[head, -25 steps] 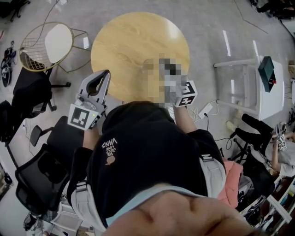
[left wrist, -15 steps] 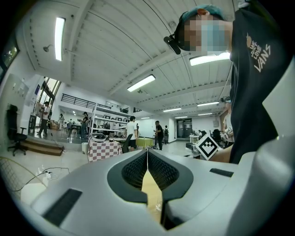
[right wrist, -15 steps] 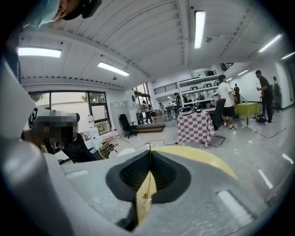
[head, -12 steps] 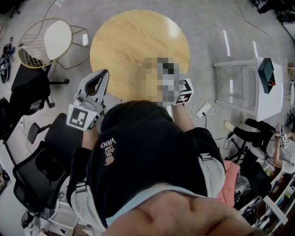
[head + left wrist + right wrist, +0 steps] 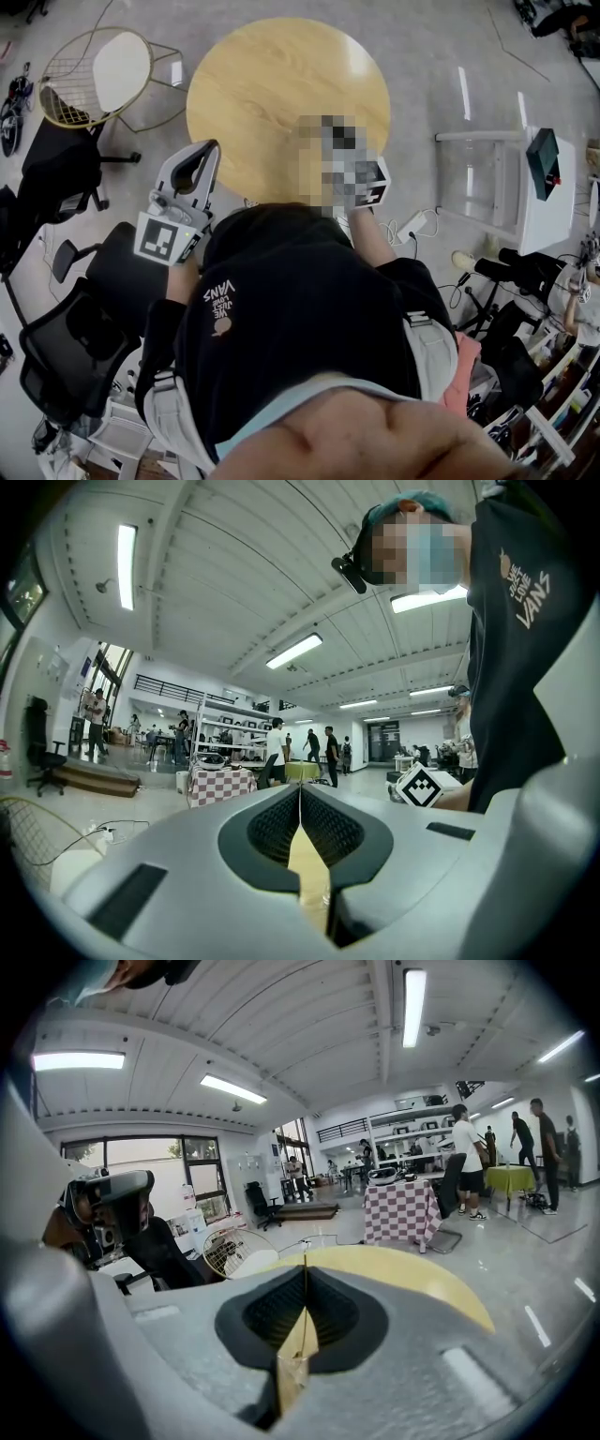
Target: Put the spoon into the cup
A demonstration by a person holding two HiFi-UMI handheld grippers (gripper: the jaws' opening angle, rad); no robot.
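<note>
Nearest the head camera is the wearer's black top [image 5: 281,319], filling the lower frame. Left gripper [image 5: 212,148] is held up at the person's left side, its marker cube [image 5: 161,238] facing the camera and its jaws pointing toward the table edge. Through its own view I read the jaws pressed together along their full seam, nothing caught between them. Right gripper [image 5: 305,1262] is the same: jaws closed tip to tip, empty. In the head view only its marker cube [image 5: 373,185] shows clearly, over the near edge of the round wooden table [image 5: 272,84]. The right gripper looks out across that tabletop, a yellow arc just beyond its jaws. Spoon and cup: I can find neither in any of my three views, so I cannot place them. On the floor to the left, a black office chair [image 5: 66,347] stands near the person, and a gold wire chair [image 5: 89,80] sits further off, beside the table. To the right stands a white side table [image 5: 548,187] with a dark green object [image 5: 542,142] on it. Far back in the hall: a table with a checked cloth [image 5: 403,1208], several people standing [image 5: 464,1157], and strip lights on the ceiling [image 5: 412,1002].
</note>
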